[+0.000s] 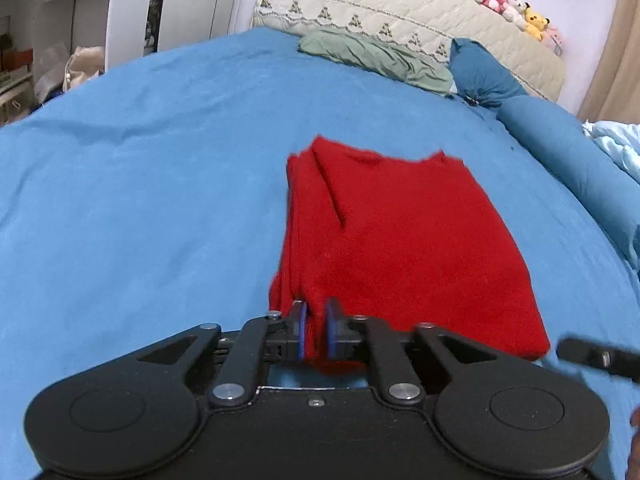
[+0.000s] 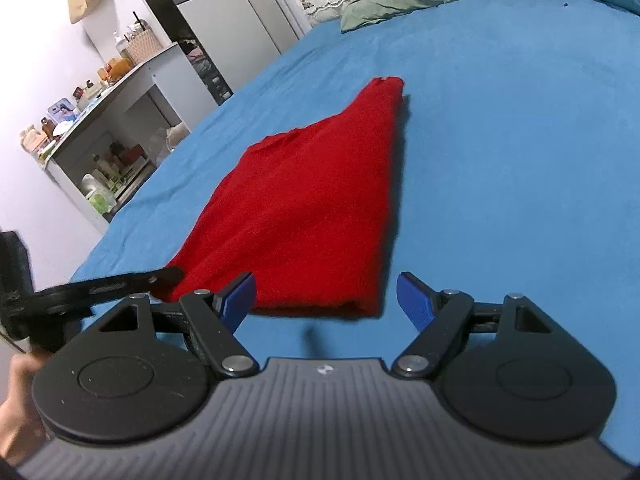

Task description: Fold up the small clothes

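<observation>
Left hand-held gripper (image 1: 315, 330) pinches the red cloth (image 1: 400, 240)'s near corner; right hand-held gripper (image 2: 326, 300) gapes apart, so lifting one-sided could unravel the fold.

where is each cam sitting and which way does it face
Left wrist: on the left gripper, facing along the blue bed toward the headboard; its fingers pinch the red garment's near edge; the right gripper's tip shows at right.
Right wrist: on the right gripper, open, facing across the bed toward shelves; a hand shows at lower left.
Shared: red garment, bed, green pillow.
</observation>
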Demonstrator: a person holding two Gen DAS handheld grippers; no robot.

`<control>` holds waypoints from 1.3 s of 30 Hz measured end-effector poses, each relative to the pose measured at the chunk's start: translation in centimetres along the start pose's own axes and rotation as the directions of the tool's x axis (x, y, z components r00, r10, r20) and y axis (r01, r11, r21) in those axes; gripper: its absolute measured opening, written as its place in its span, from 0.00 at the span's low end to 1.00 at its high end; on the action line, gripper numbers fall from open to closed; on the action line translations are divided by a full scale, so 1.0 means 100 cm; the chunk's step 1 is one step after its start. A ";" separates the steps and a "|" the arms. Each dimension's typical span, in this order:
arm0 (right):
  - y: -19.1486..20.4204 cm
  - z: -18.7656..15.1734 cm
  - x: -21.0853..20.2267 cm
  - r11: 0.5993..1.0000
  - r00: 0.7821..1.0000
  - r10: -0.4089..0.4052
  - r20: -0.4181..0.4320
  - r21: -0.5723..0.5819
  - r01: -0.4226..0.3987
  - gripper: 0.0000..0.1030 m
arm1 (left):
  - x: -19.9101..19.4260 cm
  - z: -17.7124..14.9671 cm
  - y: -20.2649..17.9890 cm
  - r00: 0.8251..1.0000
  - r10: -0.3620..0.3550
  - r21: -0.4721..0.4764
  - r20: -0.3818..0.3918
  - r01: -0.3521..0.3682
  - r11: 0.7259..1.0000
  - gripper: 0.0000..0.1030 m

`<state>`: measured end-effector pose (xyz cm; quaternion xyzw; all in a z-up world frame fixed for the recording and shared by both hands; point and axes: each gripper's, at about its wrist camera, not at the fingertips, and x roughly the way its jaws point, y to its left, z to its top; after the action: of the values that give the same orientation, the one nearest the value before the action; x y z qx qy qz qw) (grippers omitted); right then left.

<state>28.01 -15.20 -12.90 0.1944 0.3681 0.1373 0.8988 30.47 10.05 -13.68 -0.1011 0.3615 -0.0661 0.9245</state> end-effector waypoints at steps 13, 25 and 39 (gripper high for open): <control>0.016 -0.025 0.010 0.944 0.968 -0.249 0.037 -0.216 0.251 0.88 | -0.007 0.010 0.004 0.996 0.006 -0.018 0.084 -0.004 1.000 0.59; 0.001 -0.031 0.025 0.871 0.895 -0.438 0.088 -0.207 0.447 0.85 | 0.020 -0.001 0.025 0.995 0.092 0.011 -0.038 -0.092 0.996 0.62; -0.016 0.058 -0.016 0.990 0.996 -0.082 -0.036 -0.117 0.077 1.00 | 0.008 0.078 0.002 0.997 -0.071 0.070 0.006 0.070 0.995 1.00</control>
<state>31.21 -18.68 -8.84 0.1242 0.3851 0.1263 0.9057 36.39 11.14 -8.70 -0.0819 0.3512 -0.1107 0.9261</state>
